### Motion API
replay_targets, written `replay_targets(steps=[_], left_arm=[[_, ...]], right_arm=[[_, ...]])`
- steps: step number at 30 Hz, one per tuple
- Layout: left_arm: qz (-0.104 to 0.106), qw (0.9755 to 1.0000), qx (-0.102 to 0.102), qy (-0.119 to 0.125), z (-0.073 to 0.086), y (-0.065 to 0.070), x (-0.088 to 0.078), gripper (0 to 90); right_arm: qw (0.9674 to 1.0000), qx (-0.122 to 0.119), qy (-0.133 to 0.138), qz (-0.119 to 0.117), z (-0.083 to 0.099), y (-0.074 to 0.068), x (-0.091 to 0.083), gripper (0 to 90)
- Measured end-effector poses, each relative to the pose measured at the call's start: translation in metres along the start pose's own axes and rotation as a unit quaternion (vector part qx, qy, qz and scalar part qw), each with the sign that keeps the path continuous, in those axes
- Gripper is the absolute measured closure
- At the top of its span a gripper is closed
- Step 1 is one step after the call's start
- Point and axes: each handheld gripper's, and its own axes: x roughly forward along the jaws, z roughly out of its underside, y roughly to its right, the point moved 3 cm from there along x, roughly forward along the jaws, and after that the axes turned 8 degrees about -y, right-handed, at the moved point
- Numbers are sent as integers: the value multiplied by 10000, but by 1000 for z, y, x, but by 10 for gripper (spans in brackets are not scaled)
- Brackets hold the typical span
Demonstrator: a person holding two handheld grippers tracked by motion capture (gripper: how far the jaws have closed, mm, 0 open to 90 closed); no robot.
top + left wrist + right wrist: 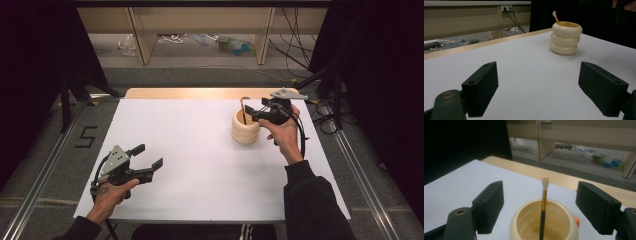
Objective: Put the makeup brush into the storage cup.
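Table: white sheet over a wooden top, with the wood edge showing at 12 o'clock in the high view.

Holder: a cream ribbed pot of three stacked rings, upright, at about 1 o'clock from the table's middle and well apart from your left side. Its mouth is open at the top.

Brush: it stands inside the holder, long axis near vertical, with the pale tip up and the dark handle end down in the pot. In the left gripper view it leans slightly toward 11 o'clock, resting against the rim.

Your right gripper: it hovers just over the holder's 2 o'clock side and points toward 9 o'clock. Your hand grips it from behind, forearm coming up from 5 o'clock, sleeve dark. The jaws are spread wide; the brush stands between them in the right gripper view, and neither pad touches it.

Your left gripper: it sits near the table's 8 o'clock corner, low over the sheet, pointing toward 2 o'clock at the holder. The jaws are spread with only bare table between them. Your hand is under the body and the wrist is roughly level.
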Motion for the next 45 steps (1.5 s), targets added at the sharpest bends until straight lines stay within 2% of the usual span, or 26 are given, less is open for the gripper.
replay_targets(steps=[6, 8, 11, 18, 23, 24, 25, 26, 30, 31, 34, 35, 36, 37, 38, 40, 42, 43, 45], left_arm=[[-2, 10000, -6, 14, 0, -1, -1, 160], [-17, 10000, 28, 2, 0, -1, -1, 160], [-6, 10000, -5, 7, 0, -1, -1, 160], [-21, 10000, 51, 16, -1, -2, -1, 160], [-21, 10000, 26, 11, 0, -1, -1, 160], [-32, 10000, 7, 11, 0, -1, -1, 160], [-35, 10000, 37, 7, 0, -1, -1, 160], [-36, 10000, 29, 8, 0, -2, -1, 160], [-42, 10000, 21, 12, 0, -2, -1, 160], [-41, 10000, 19, 16, 0, -2, -1, 160], [-43, 10000, 30, 17, 0, -1, -1, 160], [-44, 10000, 25, 19, 0, -1, -1, 160], [-45, 10000, 22, 19, 0, -2, -1, 160], [-48, 10000, 20, 17, 0, -1, -1, 160], [-48, 10000, 20, 17, 0, -1, -1, 160], [-40, 10000, 46, 18, 0, -2, -1, 160], [-47, 10000, 23, 17, 0, -1, -1, 160], [-45, 10000, 21, 24, 0, -2, -1, 160], [-49, 10000, 15, 28, 0, -2, -1, 160]], right_arm=[[10000, -23, -25, -66, 3, -10, -8, 214], [9999, -129, 47, -74, 5, -12, -10, 214], [9998, -107, 50, -174, 8, -17, -13, 212], [9997, -153, 47, -188, 14, -23, -24, 211], [9994, -224, 83, -243, 18, -27, -27, 206], [9994, -178, 100, -263, 19, -29, -28, 206], [9994, -250, 66, -228, 20, -28, -29, 206], [9995, -163, 50, -280, 22, -31, -30, 204], [9993, -224, 67, -293, 26, -34, -31, 200], [9992, -178, -3, -367, 29, -37, -33, 198], [9990, -302, 43, -318, 34, -39, -34, 198], [9990, -210, -57, -395, 36, -42, -35, 196], [9989, -317, 57, -331, 36, -42, -34, 193], [9991, -261, -83, -337, 37, -44, -37, 196], [9991, -261, -83, -337, 37, -44, -37, 196], [9988, -308, -7, -382, 40, -47, -38, 201], [9987, -399, 73, -321, 41, -46, -38, 202], [9987, -299, -28, -401, 42, -48, -40, 202], [9988, -315, -22, -386, 44, -49, -41, 201]])
